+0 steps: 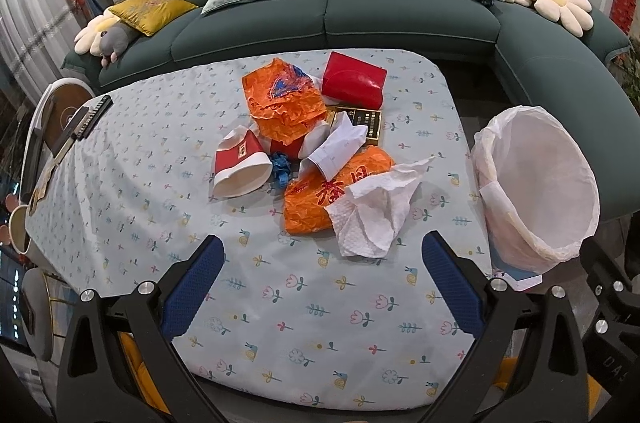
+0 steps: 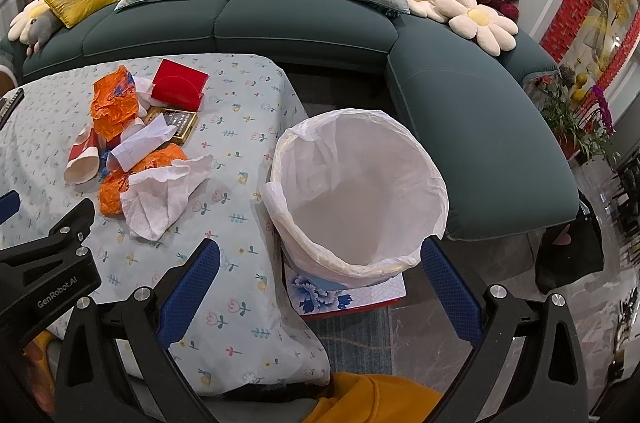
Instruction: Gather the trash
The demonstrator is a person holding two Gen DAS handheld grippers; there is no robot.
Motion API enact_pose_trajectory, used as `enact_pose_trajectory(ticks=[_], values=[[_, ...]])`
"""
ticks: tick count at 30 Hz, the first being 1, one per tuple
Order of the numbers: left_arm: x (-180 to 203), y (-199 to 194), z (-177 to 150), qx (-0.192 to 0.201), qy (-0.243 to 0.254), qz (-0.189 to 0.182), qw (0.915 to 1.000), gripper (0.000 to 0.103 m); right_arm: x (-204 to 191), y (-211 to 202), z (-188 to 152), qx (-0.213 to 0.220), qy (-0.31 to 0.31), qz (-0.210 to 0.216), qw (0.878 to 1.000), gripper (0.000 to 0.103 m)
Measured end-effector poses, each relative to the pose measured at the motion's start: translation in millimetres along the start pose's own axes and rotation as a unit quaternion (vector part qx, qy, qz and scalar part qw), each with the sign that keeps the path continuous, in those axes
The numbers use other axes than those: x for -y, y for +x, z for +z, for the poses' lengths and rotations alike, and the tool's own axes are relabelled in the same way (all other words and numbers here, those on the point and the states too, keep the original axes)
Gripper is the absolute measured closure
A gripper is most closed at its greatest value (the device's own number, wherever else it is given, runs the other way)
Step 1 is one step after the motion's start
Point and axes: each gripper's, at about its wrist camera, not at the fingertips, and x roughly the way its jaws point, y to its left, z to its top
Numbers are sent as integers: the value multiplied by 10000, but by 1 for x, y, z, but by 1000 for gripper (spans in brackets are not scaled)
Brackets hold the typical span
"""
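Left gripper (image 1: 322,259): the 2 blue pads are held wide apart above the cloth, and nothing is pinched between them.
Right gripper (image 2: 320,263): the fingers are spread as well and kept empty; the bin is seen just ahead of them.
Trash pile: it is found ahead of the left gripper, in the middle of the table (image 1: 120,183).
Tissue (image 1: 376,207): crumpled white paper with an embossed surface; it is the nearest piece to the left gripper and rests partly on an orange wrapper (image 1: 316,199).
Other pieces: a paper cup (image 1: 240,167) lying on its side, a second wrinkled orange wrapper (image 1: 284,103), a folded white paper (image 1: 336,147), and a red box (image 1: 354,85) with a glossy surface.
Bin (image 2: 360,191): round, lined with a thin white bag, apparently empty, standing beside the table edge.
Risk 1: the floral tablecloth is loose and soft, so it could be caught together with the tissue.
Risk 2: the thin wrapper is probably slippery and may be dropped before the bin is reached.
Risk 3: the cup could be rolled away if it is pushed.
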Motion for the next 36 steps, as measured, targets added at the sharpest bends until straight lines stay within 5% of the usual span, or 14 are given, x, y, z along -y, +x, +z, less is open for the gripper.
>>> enact_pose_trajectory(ticks=[22, 36], values=[[-10, 18, 3, -137, -90, -202, 9997, 8, -18, 11, 13, 69, 6, 12, 10000, 7], [-61, 101, 9, -631, -553, -647, 9944, 8, -71, 67, 36, -59, -133, 649, 9978, 8]])
